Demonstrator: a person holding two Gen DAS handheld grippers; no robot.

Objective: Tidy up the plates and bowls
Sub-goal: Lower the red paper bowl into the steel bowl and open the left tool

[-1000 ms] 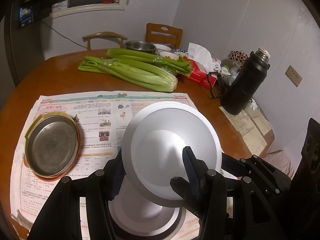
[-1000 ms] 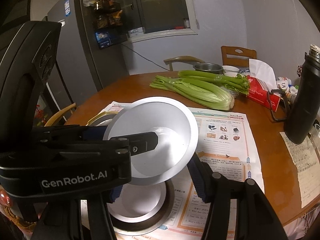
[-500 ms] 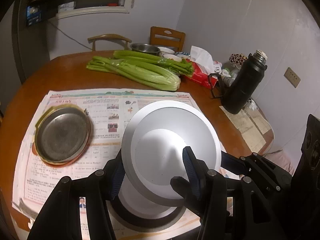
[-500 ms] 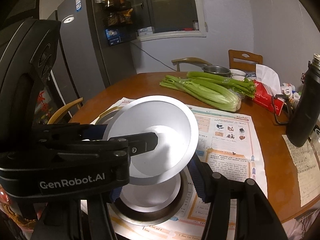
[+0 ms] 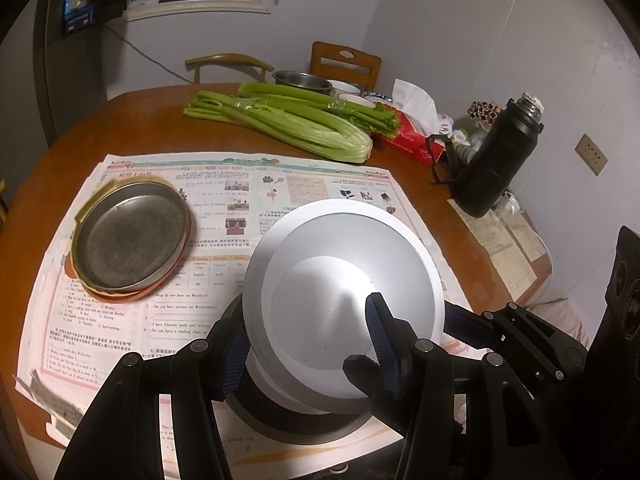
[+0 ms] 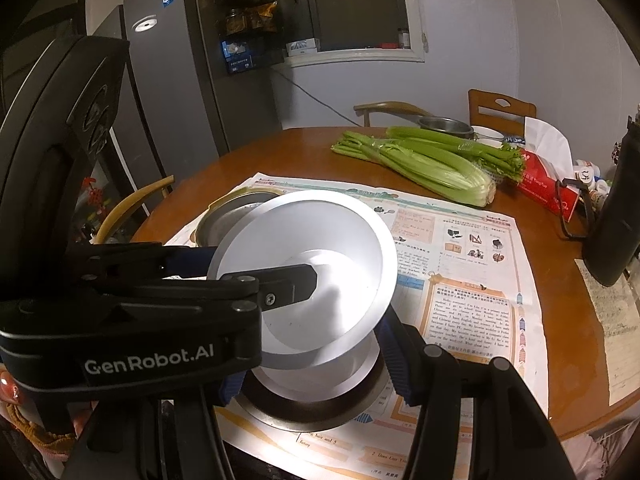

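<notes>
Lifted and drawn back over the past second, both cameras now see more table; the left gripper and right gripper each clench the silver bowl, tilted on edge, its rim pinched from two sides (likely to steady it for nesting); it hangs just above a second pale bowl sitting in a dark dish on the newspaper; nearby, a worn metal plate caps a stack of coloured plates, holding nothing; celery lies beyond.
</notes>
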